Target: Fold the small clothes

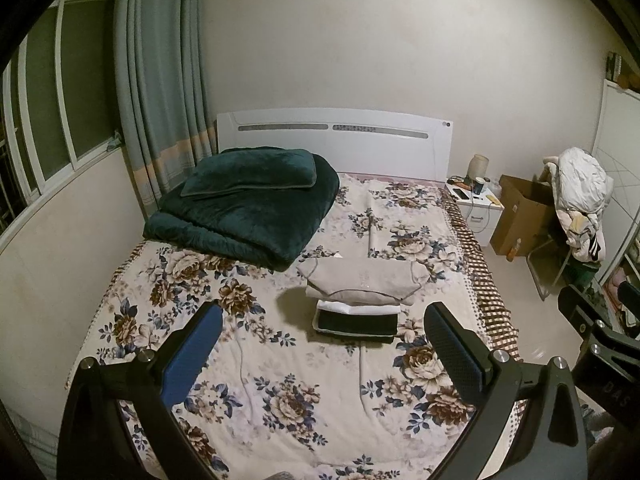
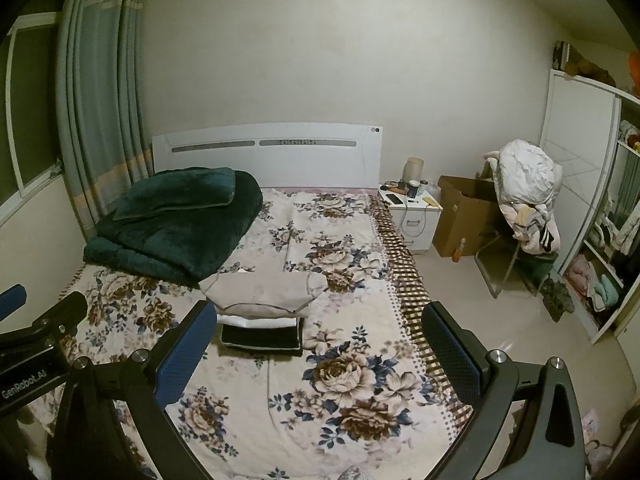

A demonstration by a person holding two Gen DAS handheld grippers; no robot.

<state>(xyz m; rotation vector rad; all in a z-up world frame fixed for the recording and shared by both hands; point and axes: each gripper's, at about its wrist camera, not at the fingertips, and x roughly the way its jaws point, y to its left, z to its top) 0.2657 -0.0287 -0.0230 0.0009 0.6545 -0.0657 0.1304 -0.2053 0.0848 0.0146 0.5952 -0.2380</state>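
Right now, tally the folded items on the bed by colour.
Beige: 1, the top garment on the pile.
White: 1, the folded piece under it.
Dark: 1, the folded piece in front, at the bottom.
Dark green: 2, the blanket and the pillow on it.
Total: 5

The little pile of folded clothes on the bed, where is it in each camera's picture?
Left wrist view: the pile of folded clothes sits just right of center, between the open fingers.
Right wrist view: the pile sits left of center, beside the gripper's blue finger.
Shared landmark: the folded dark green blanket lies just behind and left of the pile in both.
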